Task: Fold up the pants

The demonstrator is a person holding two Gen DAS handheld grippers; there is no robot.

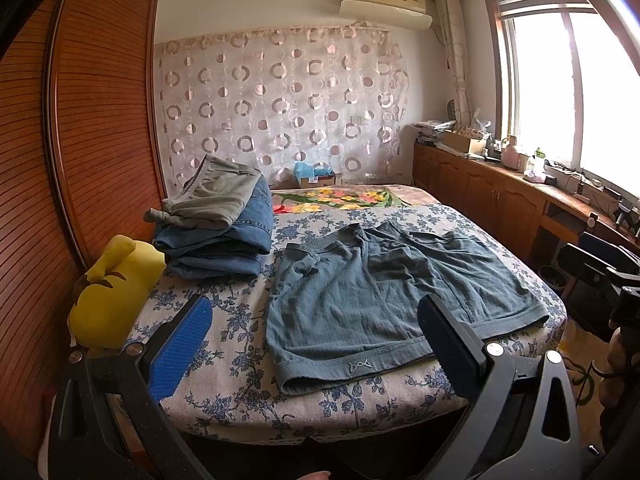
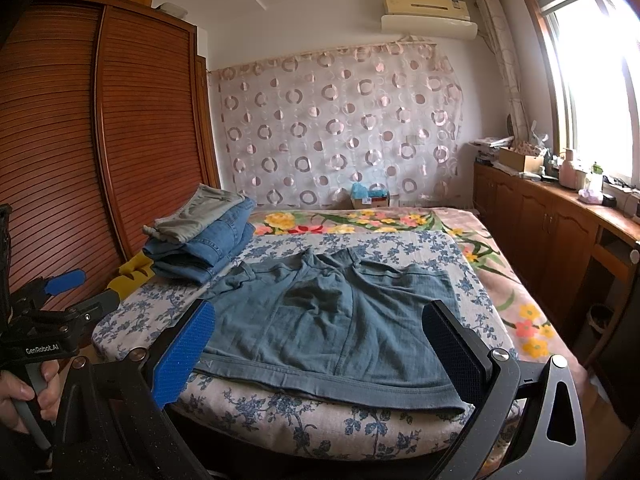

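A pair of blue-grey shorts [image 1: 384, 296] lies spread flat on the floral bed sheet [image 1: 224, 360], waistband toward me. It also shows in the right wrist view [image 2: 332, 328]. My left gripper [image 1: 316, 332] is open and empty, held above the near edge of the bed in front of the shorts. My right gripper [image 2: 320, 340] is open and empty, also at the near bed edge, with the shorts' hem between its fingers in the view. The left gripper also shows in the right wrist view [image 2: 80, 292] at the far left, held by a hand.
A stack of folded jeans with grey pants on top [image 1: 220, 224] sits at the bed's left rear. A yellow plush toy [image 1: 116, 284] lies at the left edge. A wooden wardrobe [image 1: 80, 120] stands left; low cabinets [image 1: 500, 196] run along the right under the window.
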